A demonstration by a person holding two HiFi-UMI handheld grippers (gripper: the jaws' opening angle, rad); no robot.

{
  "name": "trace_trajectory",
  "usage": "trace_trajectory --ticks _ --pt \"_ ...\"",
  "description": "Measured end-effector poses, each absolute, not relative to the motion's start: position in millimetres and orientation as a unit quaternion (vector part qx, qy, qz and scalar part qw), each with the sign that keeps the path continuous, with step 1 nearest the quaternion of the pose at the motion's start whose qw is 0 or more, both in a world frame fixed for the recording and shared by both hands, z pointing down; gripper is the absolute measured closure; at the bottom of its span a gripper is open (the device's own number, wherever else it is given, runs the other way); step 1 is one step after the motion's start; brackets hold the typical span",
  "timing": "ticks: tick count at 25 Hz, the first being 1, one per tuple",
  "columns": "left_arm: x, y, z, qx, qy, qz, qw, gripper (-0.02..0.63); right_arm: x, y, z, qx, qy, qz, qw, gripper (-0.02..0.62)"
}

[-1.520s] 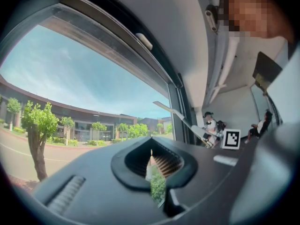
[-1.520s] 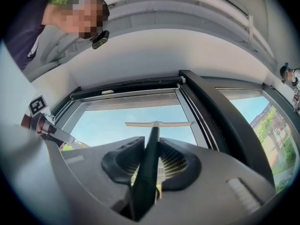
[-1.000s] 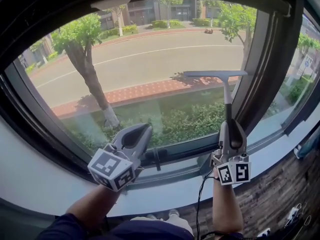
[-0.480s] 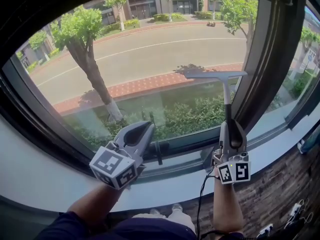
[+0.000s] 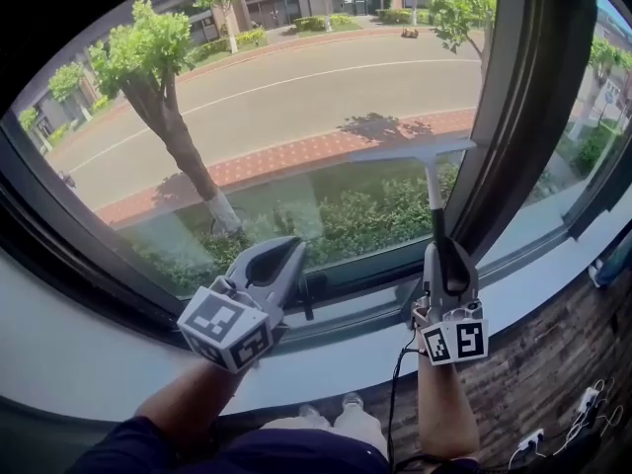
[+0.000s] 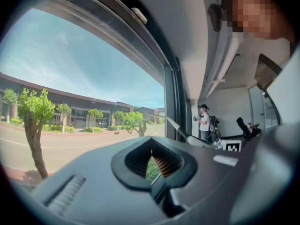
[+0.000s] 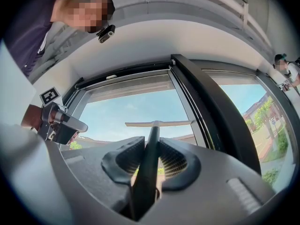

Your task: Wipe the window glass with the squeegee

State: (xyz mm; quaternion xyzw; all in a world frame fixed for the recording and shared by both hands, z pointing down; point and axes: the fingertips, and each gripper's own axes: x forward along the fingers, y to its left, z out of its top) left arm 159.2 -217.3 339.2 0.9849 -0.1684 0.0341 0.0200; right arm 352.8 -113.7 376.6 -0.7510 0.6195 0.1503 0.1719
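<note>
Head view: looks steeply down on a window, with both grippers in the lower half
Window glass: fills the picture from 9 to 2 o'clock; a road, a brick path, hedges and a tree show through it
Window post: dark and slanted, running from 1 o'clock down toward 4 o'clock, just right of the squeegee blade
Sill: pale band curving below the glass from 8 o'clock to 4 o'clock
Floor: brick-patterned, in the 5 o'clock corner below the sill
Left gripper: at 7 o'clock over the sill, tilted toward 1 o'clock with its marker cube nearest the camera; the left gripper view shows its jaws drawn together at the tips with nothing between them, only a sliver of green hedge behind
Right gripper: at 4 o'clock, pointing to 12 o'clock; in the right gripper view its jaws are clamped on the dark handle of the squeegee
Squeegee: the handle rises from the right gripper toward 12 o'clock, and the pale blade sits level across its top at 2 o'clock, in front of the glass beside the post; whether the blade touches the pane cannot be told
Cable: thin and black, hanging from the right gripper toward 6 o'clock
</note>
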Motion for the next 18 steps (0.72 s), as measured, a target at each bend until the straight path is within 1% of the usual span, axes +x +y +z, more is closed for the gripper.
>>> trace_trajectory --ticks 8,13,18 --pt "170.1 -215.5 355.6 0.986 -0.158 0.044 0.011 0.612 355.8 -112.1 396.8 -0.752 0.621 0.137 0.172 0.492" --pt "161.4 -210.1 377.0 0.984 -0.165 0.057 0.021 0.612 346.2 -104.8 421.4 -0.753 0.622 0.128 0.172 0.492" --pt "164.3 -208.9 376.3 0.982 -0.169 0.073 0.030 0.612 348.8 -103.1 422.8 -0.754 0.625 0.117 0.167 0.492"
